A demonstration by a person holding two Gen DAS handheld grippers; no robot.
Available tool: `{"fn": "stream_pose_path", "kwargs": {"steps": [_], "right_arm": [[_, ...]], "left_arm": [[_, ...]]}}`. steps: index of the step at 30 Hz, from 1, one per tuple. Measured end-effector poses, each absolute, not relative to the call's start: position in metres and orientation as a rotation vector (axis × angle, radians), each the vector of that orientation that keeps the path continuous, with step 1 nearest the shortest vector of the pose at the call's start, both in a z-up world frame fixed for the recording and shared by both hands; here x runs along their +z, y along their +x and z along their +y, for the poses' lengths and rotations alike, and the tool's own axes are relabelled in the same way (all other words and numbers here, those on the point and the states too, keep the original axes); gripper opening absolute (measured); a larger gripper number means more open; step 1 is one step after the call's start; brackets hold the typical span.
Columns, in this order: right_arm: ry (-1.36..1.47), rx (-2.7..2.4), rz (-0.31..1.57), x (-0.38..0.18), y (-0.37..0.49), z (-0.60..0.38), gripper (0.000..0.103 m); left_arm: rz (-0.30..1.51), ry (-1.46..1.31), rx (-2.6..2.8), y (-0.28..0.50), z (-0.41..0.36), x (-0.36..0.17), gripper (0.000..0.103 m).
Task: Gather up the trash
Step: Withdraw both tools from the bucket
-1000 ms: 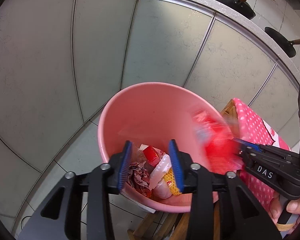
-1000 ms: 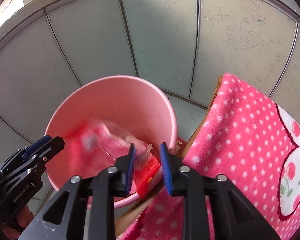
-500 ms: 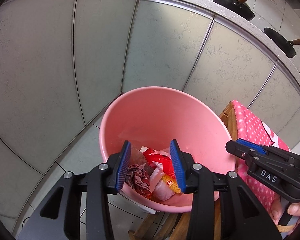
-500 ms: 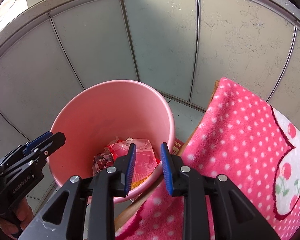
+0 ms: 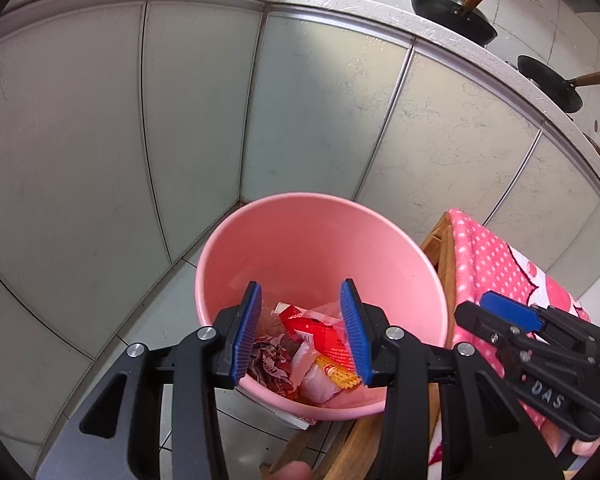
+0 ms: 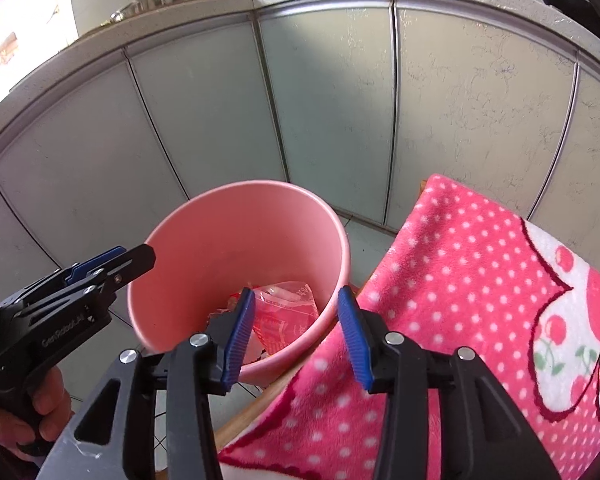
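A pink bin stands on the floor by the cabinets; it also shows in the right wrist view. Inside lie wrappers: a red packet, crumpled paper and a yellow one. The red clear packet lies on top. My left gripper is open and empty above the bin's near rim. My right gripper is open and empty over the bin's right rim. Each gripper shows in the other's view, the right one and the left one.
A wooden chair draped with a pink dotted blanket stands right of the bin. Grey cabinet doors rise behind. Two pans sit on the counter above. Tiled floor lies below the bin.
The red packet dropped from my right gripper into the bin and lies still. My right gripper opened wider and both grippers pulled back and up a little.
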State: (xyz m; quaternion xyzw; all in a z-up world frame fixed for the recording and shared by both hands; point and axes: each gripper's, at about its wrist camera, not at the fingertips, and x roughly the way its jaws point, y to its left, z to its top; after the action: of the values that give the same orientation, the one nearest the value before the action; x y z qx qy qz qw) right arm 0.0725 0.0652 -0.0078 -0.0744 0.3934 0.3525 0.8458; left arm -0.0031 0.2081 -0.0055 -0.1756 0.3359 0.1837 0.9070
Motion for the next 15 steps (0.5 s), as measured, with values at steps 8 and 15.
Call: {"fn": "stream_pose_path", "kwargs": {"steps": [8, 15], "right_arm": [[-0.17, 0.757, 0.779, 0.003, 0.058, 0.056, 0.043], [-0.168, 0.758, 0.757, 0.007, 0.048, 0.045, 0.043]], "left_arm": [[0.678, -0.333, 0.37, -0.007, 0.195, 0.006, 0.054], [0.664, -0.323, 0.369, -0.013, 0.185, 0.013, 0.055]]}}
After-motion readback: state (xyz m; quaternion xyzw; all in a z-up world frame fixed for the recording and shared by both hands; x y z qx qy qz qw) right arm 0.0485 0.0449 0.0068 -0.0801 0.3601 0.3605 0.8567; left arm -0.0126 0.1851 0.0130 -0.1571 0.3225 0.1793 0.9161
